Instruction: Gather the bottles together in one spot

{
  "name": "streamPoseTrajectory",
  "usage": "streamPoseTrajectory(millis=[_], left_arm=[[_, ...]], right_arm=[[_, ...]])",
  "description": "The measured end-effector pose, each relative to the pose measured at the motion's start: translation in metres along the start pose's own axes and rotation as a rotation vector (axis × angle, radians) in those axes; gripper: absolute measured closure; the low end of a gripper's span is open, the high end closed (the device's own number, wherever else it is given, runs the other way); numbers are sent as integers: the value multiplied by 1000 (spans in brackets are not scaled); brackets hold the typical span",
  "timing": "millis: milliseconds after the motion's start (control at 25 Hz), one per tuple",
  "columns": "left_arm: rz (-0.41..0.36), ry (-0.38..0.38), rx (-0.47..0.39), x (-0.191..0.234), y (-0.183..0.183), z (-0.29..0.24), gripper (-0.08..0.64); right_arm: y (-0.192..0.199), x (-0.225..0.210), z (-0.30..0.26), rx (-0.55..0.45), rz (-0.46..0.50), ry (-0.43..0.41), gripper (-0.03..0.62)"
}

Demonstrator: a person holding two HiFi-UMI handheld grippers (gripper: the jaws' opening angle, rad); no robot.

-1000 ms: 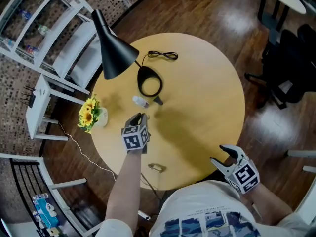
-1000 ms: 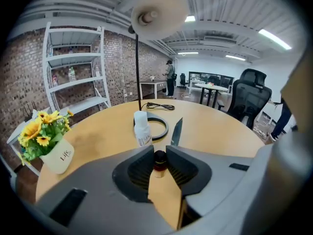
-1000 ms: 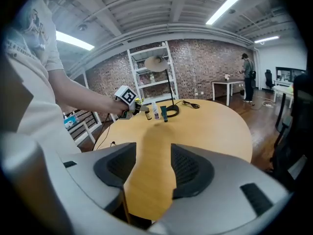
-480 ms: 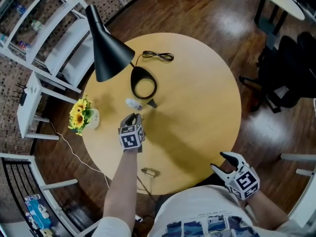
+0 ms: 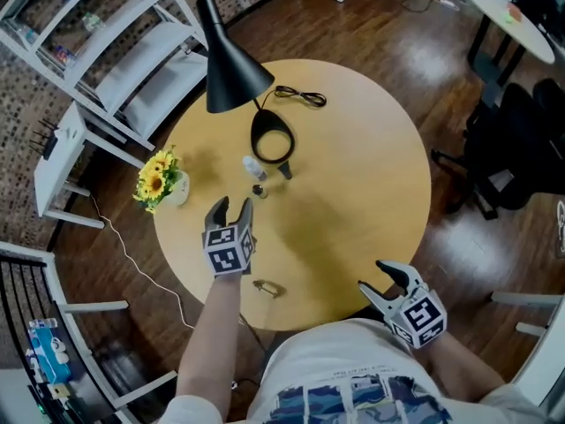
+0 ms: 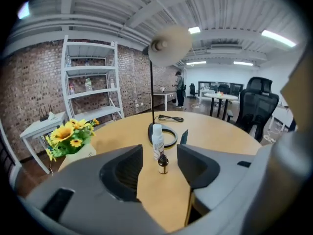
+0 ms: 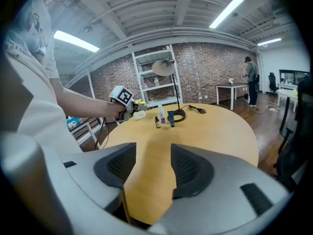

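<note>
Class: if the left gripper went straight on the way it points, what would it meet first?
Probably the small brown bottle, white bottle just behind; depth is unclear. The jaws of the left gripper have just been opening, nothing between them.

A black lamp [image 5: 231, 76] leans over the round wooden table [image 5: 371, 175], its ring base [image 5: 271, 144] beside a coiled cable [image 5: 300, 97] (sunflowers [image 5: 157, 179] stand near the left edge); white shelving [image 5: 97, 34] stands beyond.

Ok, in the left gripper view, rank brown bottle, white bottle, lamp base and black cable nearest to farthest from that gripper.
The left gripper has just been opening its jaws, with nothing between them.
1. brown bottle, straight ahead.
2. white bottle, just behind it.
3. lamp base, behind the white bottle.
4. black cable, far side of the table.
</note>
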State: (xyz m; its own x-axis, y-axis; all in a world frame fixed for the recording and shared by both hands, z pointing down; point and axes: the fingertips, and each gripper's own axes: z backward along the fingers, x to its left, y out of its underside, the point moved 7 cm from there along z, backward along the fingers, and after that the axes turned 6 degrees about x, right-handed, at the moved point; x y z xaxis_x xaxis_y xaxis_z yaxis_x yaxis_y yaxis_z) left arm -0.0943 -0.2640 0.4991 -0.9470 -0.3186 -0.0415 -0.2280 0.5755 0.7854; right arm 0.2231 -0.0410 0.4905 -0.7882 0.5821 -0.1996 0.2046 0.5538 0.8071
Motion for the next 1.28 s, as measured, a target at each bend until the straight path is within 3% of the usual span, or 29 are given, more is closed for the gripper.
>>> streamPoseTrajectory(millis=[120,240,400,600,960,1280], left_arm=[[71,34,-56,0,8,64,336],[84,86,-85,3,28,132,341],[107,178,-108,13,71,211,350],[154,209,-99,39,131,288,350],[153,278,-111,64,196,373,350],[157,357,-91,57,239,417,348]], right_arm=[[-16,20,-3,-3,56,-30,345],[-26,45,-10,1,118,-15,345],[-37,88,-18,-6,157,20,344],[-33,153,-20,-2,165,63,344],[-9,257,5,11,121,143,344],[32,317,42,53,85,225,344]])
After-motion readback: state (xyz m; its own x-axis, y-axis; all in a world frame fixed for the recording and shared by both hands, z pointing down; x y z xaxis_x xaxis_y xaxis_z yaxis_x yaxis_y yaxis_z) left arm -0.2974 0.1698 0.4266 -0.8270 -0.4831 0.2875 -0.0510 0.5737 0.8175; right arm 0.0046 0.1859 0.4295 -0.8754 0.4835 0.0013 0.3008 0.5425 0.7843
